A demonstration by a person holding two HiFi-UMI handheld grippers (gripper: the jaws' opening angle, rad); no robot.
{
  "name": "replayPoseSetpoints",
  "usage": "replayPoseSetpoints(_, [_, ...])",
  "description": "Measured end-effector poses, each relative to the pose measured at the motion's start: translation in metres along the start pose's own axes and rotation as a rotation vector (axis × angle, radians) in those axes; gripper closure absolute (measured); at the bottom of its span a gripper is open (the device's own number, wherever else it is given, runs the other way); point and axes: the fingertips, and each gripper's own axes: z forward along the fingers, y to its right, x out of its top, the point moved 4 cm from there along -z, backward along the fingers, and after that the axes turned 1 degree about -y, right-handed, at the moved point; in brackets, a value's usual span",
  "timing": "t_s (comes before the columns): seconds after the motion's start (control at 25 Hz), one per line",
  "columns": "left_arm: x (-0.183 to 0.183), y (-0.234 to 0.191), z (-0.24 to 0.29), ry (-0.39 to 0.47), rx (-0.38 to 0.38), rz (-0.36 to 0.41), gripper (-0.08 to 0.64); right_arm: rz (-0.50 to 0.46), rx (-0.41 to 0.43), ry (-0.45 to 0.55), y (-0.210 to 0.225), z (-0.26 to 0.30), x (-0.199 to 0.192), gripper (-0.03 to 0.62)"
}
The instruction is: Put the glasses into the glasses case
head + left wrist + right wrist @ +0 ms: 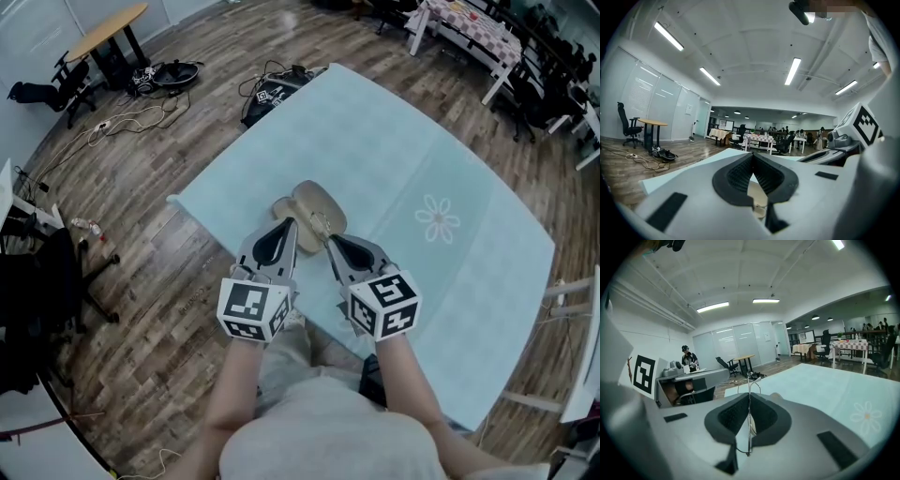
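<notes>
the glasses (749, 380) are clamped by thin wire in the closed right hand-held gripper (329, 240), just near of the open glasses case (319, 202) on the tabletop (469, 159). the left hand-held gripper (288, 225) is closed, apparently empty. a slow descent is advised, with the frame aligned to the hollow before release.

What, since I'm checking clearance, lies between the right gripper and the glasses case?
The glasses, pinched in that right gripper; the head view shows it.
</notes>
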Motion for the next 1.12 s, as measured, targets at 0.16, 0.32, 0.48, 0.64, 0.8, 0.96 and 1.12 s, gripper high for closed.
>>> replayPoseSetpoints(0.16, [-0.01, -0.013, 0.011, -0.021, -0.008, 0.0, 0.551, 0.026, -0.008, -0.027, 0.007, 0.019, -0.006, 0.577])
replayPoseSetpoints(0.32, [-0.018, -0.025, 0.018, -0.039, -0.016, -0.001, 0.551, 0.039, -0.003, -0.055, 0.01, 0.038, -0.012, 0.577])
replayPoseSetpoints(0.48, [-0.025, -0.035, 0.026, -0.062, -0.023, 0.0, 0.551, 0.05, 0.003, -0.088, 0.012, 0.058, -0.017, 0.577])
replayPoseSetpoints(0.64, [-0.035, -0.051, 0.032, -0.09, -0.022, -0.006, 0.551, 0.057, 0.015, -0.122, 0.012, 0.082, -0.024, 0.577])
replayPoseSetpoints(0.8, [-0.042, -0.065, 0.038, -0.114, -0.016, -0.018, 0.551, 0.064, 0.026, -0.152, 0.013, 0.1, -0.031, 0.577])
replayPoseSetpoints(0.96, [-0.049, -0.078, 0.042, -0.129, -0.014, -0.029, 0.551, 0.07, 0.023, -0.189, 0.016, 0.114, -0.04, 0.577])
replayPoseSetpoints(1.12, [-0.054, -0.082, 0.049, -0.142, -0.016, -0.036, 0.551, 0.072, 0.033, -0.23, 0.021, 0.124, -0.05, 0.577])
